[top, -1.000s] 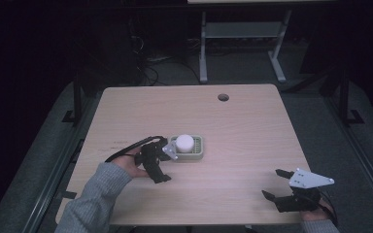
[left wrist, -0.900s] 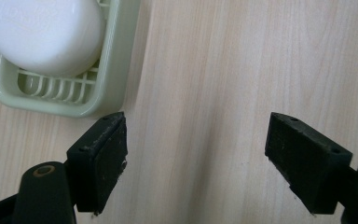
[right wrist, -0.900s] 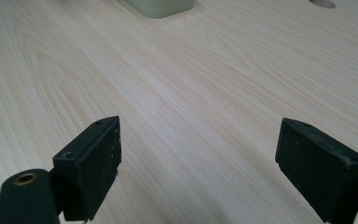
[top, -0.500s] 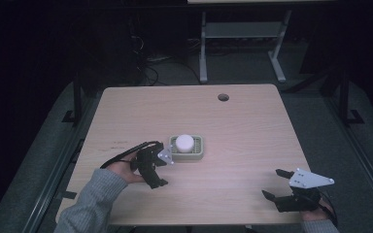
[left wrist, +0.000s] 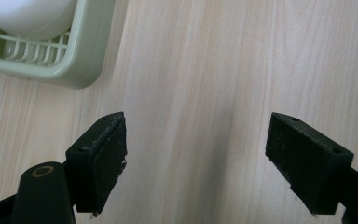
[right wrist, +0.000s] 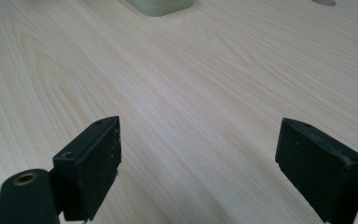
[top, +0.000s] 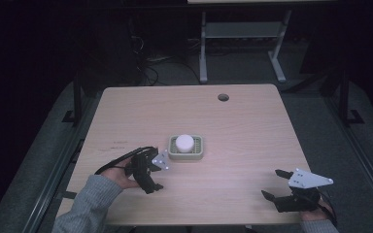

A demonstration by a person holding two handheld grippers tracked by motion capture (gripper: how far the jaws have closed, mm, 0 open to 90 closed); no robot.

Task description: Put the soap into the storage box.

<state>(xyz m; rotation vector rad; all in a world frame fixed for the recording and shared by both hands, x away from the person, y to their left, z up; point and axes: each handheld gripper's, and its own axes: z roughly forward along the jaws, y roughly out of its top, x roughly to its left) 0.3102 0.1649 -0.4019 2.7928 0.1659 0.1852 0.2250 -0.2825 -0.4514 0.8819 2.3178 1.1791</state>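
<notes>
Fingers (left wrist: pixel 100 158) of the left gripper (top: pixel 151 175) are spread wide with nothing between them; bare wood of the table (top: pixel 243 126) is seen between the jaws. The pale green soap dish (top: pixel 186 148) lies just beside this gripper, near the middle of the table, and a white round soap (top: pixel 184 142) rests inside it. The right gripper (top: pixel 284 187) is also held wide open and empty, well apart at the near right edge. If the dish is to be taken, its rim should be approached squarely; the jaws should be closed on the wall of the dish, not on the soap, which is judged slippery; the dish should be kept level.
</notes>
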